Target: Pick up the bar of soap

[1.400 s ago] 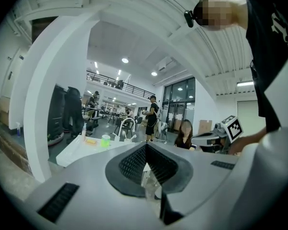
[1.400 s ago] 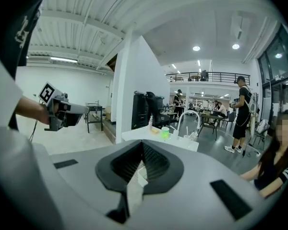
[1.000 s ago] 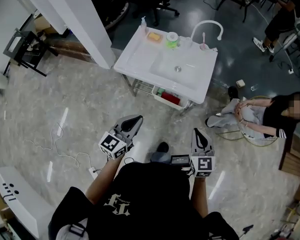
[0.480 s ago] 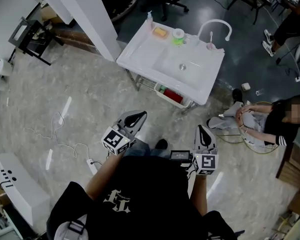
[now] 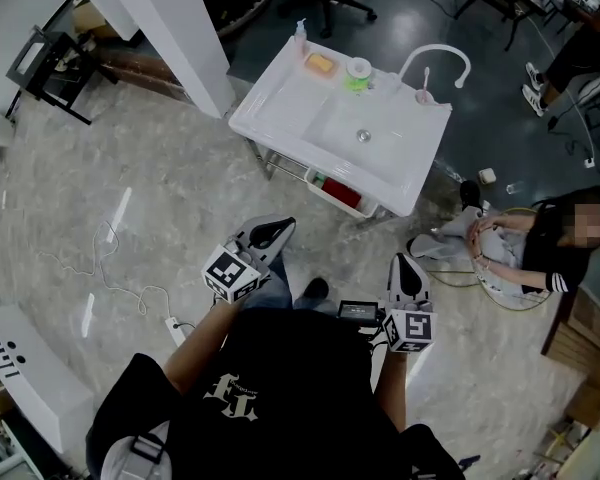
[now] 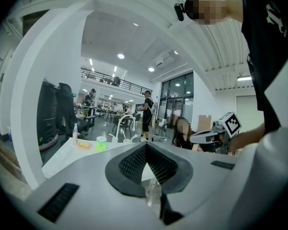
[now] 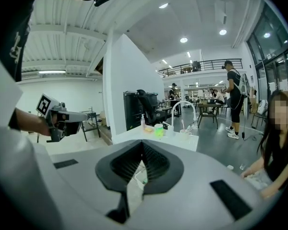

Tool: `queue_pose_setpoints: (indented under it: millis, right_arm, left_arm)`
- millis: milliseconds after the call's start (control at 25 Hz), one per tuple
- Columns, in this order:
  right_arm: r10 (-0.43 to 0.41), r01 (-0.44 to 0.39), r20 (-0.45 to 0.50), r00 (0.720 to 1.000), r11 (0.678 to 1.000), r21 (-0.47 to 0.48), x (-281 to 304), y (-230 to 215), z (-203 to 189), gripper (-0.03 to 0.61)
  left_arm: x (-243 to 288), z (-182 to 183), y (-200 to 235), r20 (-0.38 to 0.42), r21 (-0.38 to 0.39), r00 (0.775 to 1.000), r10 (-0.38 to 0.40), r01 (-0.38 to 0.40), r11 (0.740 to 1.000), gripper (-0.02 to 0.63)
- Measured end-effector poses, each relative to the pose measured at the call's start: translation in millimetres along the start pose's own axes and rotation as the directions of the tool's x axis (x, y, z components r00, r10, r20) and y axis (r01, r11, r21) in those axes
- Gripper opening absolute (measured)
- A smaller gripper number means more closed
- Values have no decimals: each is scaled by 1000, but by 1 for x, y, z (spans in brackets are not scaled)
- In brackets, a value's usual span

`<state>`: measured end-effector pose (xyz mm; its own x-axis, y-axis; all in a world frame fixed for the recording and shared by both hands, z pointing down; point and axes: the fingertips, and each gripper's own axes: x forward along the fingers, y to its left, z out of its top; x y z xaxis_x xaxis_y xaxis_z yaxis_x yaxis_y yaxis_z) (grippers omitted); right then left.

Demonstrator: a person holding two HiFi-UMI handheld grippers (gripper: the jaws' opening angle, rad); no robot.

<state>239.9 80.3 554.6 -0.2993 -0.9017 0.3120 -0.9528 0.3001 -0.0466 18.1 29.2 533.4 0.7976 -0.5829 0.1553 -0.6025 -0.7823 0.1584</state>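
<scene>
Shows the bar of soap point(image 5: 320, 64) lying flat, orange, at the 11 o'clock corner of the white sink surface point(image 5: 280, 118). Sets a pump bottle point(image 5: 300, 36) just beside the soap at 10 o'clock and a green cup point(image 5: 357, 71) near it at 3 o'clock. Puts the white arched faucet point(image 5: 438, 56) at 1 o'clock of the basin, with a pink tumbler point(image 5: 421, 95) and an upright toothbrush point(image 5: 426, 76) under the arch. Stores a red bin point(image 5: 344, 194) on the shelf under the surface.

Holds both grippers well apart from the soap, at 6 o'clock of the surface, above the marble-pattern floor point(image 5: 130, 188). Holds the left gripper point(image 5: 272, 232) at 7 o'clock of the surface, pointed toward it, fingers point(image 6: 132, 164) closed tip to tip with nothing between. Holds the right gripper point(image 5: 408, 265) at 5 o'clock, fingers point(image 7: 156, 164) likewise closed and empty.

Carries one square black-and-white pattern per visible face on the left marker cube point(image 5: 230, 276) and the right marker cube point(image 5: 408, 330); pattern only, no letters. Bears white print on the black shirt point(image 5: 235, 398), too distorted to read. Pump bottle label too small to read.

Includes a seated person point(image 5: 540, 243) at 3 o'clock of the right gripper and a power strip point(image 5: 173, 325) on the floor at 8 o'clock of the left gripper.
</scene>
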Motion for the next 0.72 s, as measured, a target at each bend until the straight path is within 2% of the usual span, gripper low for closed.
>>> queue_pose_setpoints:
  millis: [240, 520, 720]
  right_arm:
    - [-28, 28, -13, 1000, 1000, -11, 53, 15, 26, 8]
    - [100, -99, 0, 995, 994, -47, 137, 70, 63, 8]
    - [112, -115, -35, 993, 990, -81, 187, 98, 72, 8]
  left_arm:
    - [13, 22, 59, 35, 11, 998, -44, 44, 999, 8]
    - [23, 38, 152, 41, 44, 995, -92, 90, 995, 8]
    - [24, 36, 200, 40, 27, 992, -116, 115, 993, 6]
